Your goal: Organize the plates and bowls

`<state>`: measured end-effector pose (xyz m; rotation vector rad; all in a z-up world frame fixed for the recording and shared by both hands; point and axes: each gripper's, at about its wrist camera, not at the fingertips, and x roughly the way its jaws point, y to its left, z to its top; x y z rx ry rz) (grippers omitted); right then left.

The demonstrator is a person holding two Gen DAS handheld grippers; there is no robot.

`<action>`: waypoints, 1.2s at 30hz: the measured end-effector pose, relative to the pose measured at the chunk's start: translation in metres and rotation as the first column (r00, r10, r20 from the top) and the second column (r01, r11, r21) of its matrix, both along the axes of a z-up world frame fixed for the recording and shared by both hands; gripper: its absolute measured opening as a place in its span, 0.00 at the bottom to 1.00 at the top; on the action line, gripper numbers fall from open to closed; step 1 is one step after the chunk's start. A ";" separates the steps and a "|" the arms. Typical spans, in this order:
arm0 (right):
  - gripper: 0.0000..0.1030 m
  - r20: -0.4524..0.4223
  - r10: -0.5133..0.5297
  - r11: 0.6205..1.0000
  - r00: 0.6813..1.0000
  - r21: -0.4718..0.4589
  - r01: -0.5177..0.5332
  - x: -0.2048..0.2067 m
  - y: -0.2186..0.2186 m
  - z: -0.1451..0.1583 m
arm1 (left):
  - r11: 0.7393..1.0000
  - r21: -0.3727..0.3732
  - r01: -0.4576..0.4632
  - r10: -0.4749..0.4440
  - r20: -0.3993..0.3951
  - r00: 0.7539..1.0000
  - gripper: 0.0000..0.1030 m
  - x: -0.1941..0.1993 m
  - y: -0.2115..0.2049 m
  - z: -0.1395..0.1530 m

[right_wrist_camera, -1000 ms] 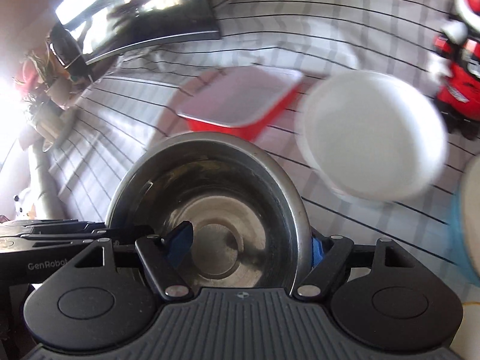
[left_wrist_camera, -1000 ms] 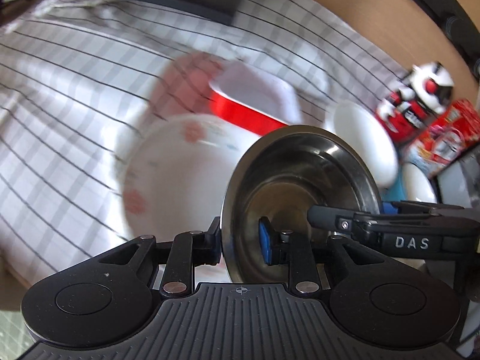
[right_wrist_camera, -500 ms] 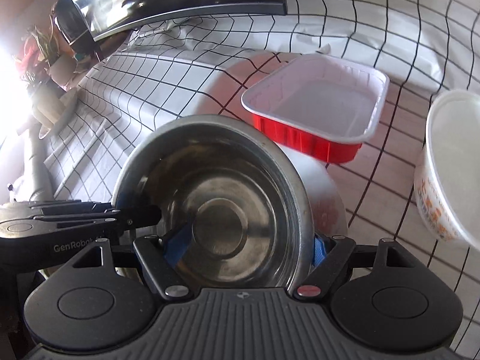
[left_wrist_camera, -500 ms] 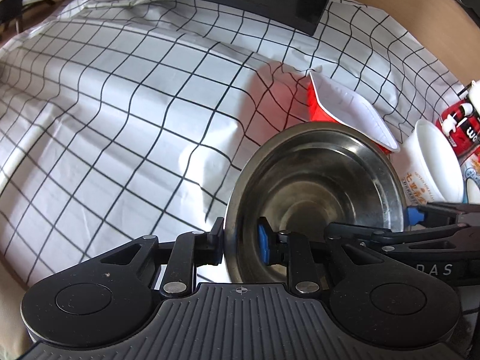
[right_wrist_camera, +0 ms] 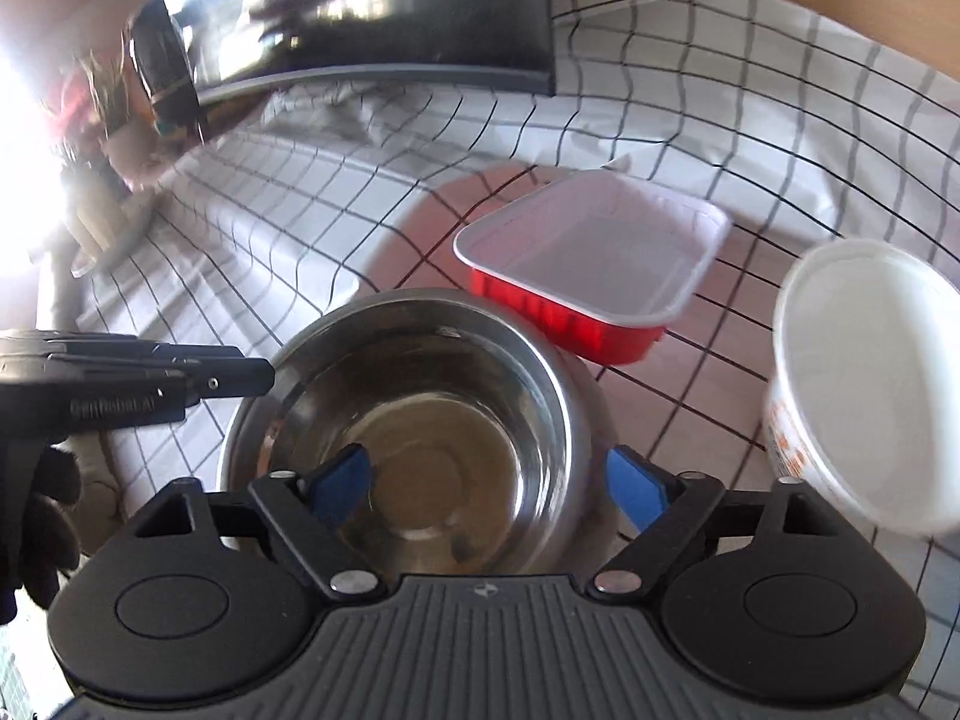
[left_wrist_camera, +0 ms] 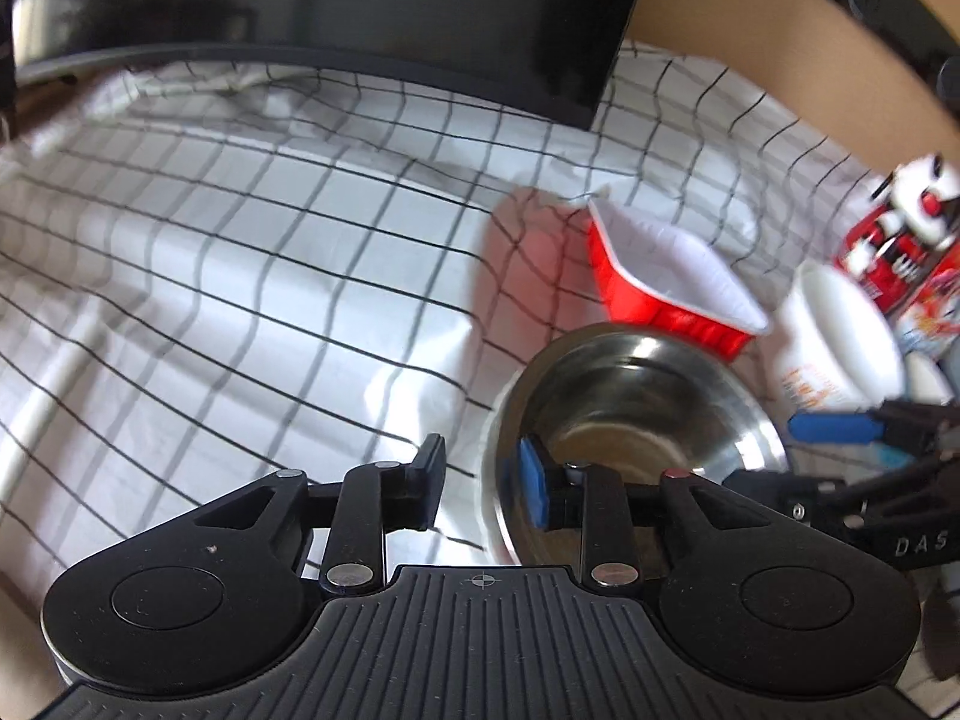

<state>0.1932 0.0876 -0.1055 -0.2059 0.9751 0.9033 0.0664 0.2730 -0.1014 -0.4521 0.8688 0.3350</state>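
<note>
A steel bowl (left_wrist_camera: 636, 414) (right_wrist_camera: 420, 420) sits on the checked cloth (left_wrist_camera: 240, 300), with a pale rim showing under its edge. My left gripper (left_wrist_camera: 480, 483) straddles the bowl's left rim, one finger outside and the blue pad inside. Its jaws are opening and neither pad presses on the metal. My right gripper (right_wrist_camera: 489, 483) straddles the right rim the same way. Its jaws are opening too, wide apart and clear of the rim. Just beyond the bowl lies a red tray (left_wrist_camera: 672, 282) (right_wrist_camera: 594, 264) with a white inside.
A white paper tub (left_wrist_camera: 840, 336) (right_wrist_camera: 870, 378) with orange print stands right of the bowl. A dark monitor (left_wrist_camera: 360, 12) (right_wrist_camera: 384, 12) crosses the back. A red and white toy (left_wrist_camera: 900, 222) is at far right. A gloved hand (right_wrist_camera: 36, 516) holds the left gripper.
Both grippers were shut on the bowl's rim and carried it toward the red tray. Now their jaws have spread off the rim, and the bowl rests on the cloth.
</note>
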 end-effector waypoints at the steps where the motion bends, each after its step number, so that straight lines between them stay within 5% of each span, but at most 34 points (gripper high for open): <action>1: 0.88 -0.025 -0.013 1.000 1.000 0.015 0.013 0.001 -0.003 -0.002 | 0.999 -0.039 0.010 -0.010 0.012 1.000 0.29 0.000 0.003 -0.002; 9: 0.89 -0.142 -0.121 0.990 0.982 0.056 0.130 0.007 0.005 -0.023 | 0.999 -0.043 0.017 -0.019 -0.039 0.999 0.34 0.025 0.011 -0.022; 15: 0.89 0.097 -0.198 0.979 0.975 0.074 0.191 -0.024 -0.007 -0.003 | 0.996 -0.063 0.066 -0.070 -0.058 0.996 0.36 0.039 0.005 -0.032; 17: 0.89 0.048 -0.214 0.976 0.976 0.043 0.212 -0.017 -0.008 -0.012 | 0.996 -0.062 0.068 -0.072 -0.066 0.995 0.36 0.041 0.004 -0.035; 22: 0.85 -0.241 -0.234 0.965 0.942 0.062 0.255 0.003 -0.010 -0.050 | 0.991 -0.118 0.058 -0.070 -0.094 0.993 0.32 0.039 0.007 -0.042; 36: 0.85 -0.318 -0.198 0.971 0.927 0.063 0.229 -0.037 -0.056 -0.048 | 0.975 -0.214 0.063 -0.093 -0.133 0.987 0.33 -0.009 -0.031 -0.044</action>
